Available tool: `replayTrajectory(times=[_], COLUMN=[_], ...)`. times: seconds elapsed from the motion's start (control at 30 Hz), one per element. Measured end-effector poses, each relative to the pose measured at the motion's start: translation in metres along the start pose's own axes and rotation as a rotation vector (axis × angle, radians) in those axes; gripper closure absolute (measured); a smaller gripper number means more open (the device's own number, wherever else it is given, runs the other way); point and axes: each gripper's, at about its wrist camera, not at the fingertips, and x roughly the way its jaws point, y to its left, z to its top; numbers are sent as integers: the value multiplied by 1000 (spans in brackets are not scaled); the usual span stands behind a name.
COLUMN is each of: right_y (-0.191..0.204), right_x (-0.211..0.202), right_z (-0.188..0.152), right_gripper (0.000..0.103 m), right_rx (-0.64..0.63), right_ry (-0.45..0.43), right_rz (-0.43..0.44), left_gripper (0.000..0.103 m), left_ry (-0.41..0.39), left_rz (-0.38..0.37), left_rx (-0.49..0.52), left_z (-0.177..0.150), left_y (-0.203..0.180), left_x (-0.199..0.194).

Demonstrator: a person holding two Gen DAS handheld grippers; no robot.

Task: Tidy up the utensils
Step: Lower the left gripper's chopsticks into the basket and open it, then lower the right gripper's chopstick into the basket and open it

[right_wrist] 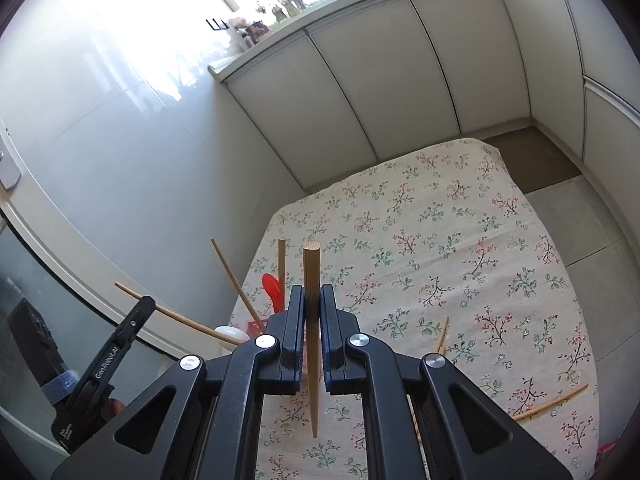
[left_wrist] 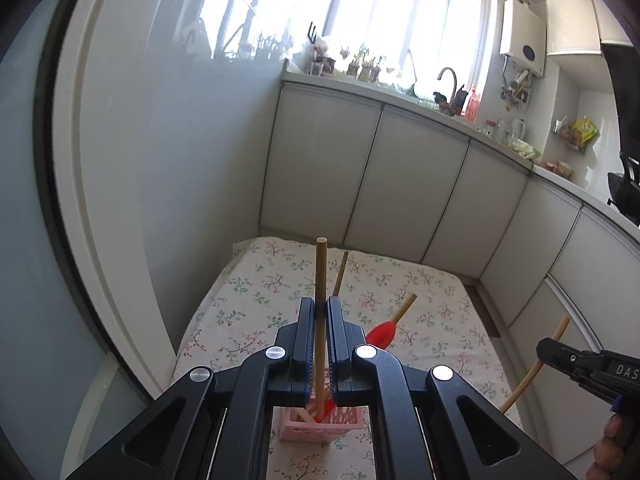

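In the left wrist view, the left gripper (left_wrist: 321, 306) is pinched tight on a wooden chopstick (left_wrist: 321, 272), held near upright with its blunt end at twelve o'clock and its lower end reaching into the pink basket (left_wrist: 298, 426) at six o'clock. That basket stands on the floral tablecloth (left_wrist: 432, 308) and already holds a red spoon (left_wrist: 382, 332), leaning out toward two o'clock, and other sticks. At four o'clock the right gripper (left_wrist: 544, 354) enters, clamped on a second chopstick (left_wrist: 532, 372).

In the right wrist view, the right gripper (right_wrist: 313, 306) squeezes that tapered stick (right_wrist: 312, 280) just below its thick end, its tip hanging free above the cloth. The basket's contents show at ten o'clock. Loose chopsticks (right_wrist: 550, 402) lie at four o'clock, more at three.

These sticks look light, rigid and smooth, so they may swivel or slip between the pads. Gripping the thicker upper part seems steadier and leaves the narrow tip free to lead into the basket.
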Motion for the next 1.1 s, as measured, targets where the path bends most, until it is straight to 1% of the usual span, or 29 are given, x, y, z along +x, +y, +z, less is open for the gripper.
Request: replayTrajectory(times=[0.1,0.17,0.27,0.3,0.33,0.4,0.47,0.5,0.53,0.6,0.73,0.83,0.93,1.1], right_y=[-2,-2,-1,1,1,3,7,9,12,19,38,56,72,94], right_x=[0,0,0,-1,-2,-4,-7,-9,-11,-15,-21,-19,-9,20], right_z=[0,-1,-1,-1,-1,1,2,4,5,9,16,17,14,5], right_gripper=[96,96,96,96,96,96,96,96,96,96,96,96,96,96], right_rx=[3,2,-8,-11,-11,-9,-15,-17,-19,-24,-48,-88,-125,-192], right_ry=[1,-3,-16,-20,-26,-39,-63,-76,-92,-127,-204,-252,-273,-275], right_rz=[-4,-5,-12,-13,-11,-7,-11,-8,-3,3,14,18,30,20], left_gripper=[97,97,93,83,66,52,52,50,45,39,36,34,32,30], left_ry=[38,50,61,69,69,54,59,61,68,91,155,186,214,261], left_rz=[2,-3,-5,1,8,12,11,10,17,37,87,119,133,143], left_rx=[13,21,55,61,59,44,28,19,13,8,-19,-19,-22,-18], left_z=[-5,-8,-13,-15,-17,-18,-17,-17,-18,-20,-28,-33,-38,-44], left_y=[-5,-6,-9,-9,-9,-8,-5,-3,-1,1,11,18,26,36], left_x=[16,24,33,35,34,29,24,21,18,13,8,7,7,13])
